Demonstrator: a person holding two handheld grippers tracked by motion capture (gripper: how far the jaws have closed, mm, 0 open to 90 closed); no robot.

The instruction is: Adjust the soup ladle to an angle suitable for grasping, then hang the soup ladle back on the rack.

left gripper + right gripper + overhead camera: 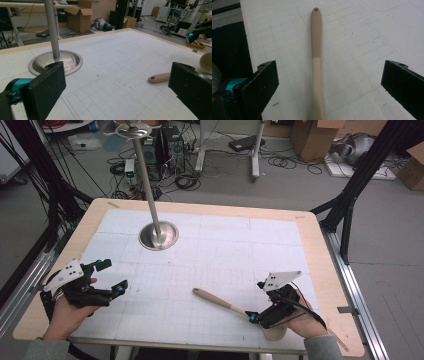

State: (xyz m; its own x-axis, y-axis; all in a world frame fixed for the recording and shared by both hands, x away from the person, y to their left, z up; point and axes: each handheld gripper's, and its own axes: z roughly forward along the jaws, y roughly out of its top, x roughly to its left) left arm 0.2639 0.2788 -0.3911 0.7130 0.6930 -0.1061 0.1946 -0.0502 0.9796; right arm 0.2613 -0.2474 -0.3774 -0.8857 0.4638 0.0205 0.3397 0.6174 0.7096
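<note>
My right tool (257, 302), jaws wide, straddles the spoon (220, 302) on the tabletop (310, 250); my left tool (113, 277), also wide, sits well left of the spoon.

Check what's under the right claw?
The wooden spoon lies on the table beneath the open right claw, handle between its jaws. The hand covers most of its bowl.

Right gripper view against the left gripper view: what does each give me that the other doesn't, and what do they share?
The right gripper view alone shows the hanging hole at the handle tip and the colour change along the wooden spoon, which lies centred between open jaws. The left gripper view alone shows the metal stand, its pole, cardboard boxes on the floor and the spoon's bowl at right. Both show the spoon's handle, the gridded table mat and wide-open black jaws.
</note>
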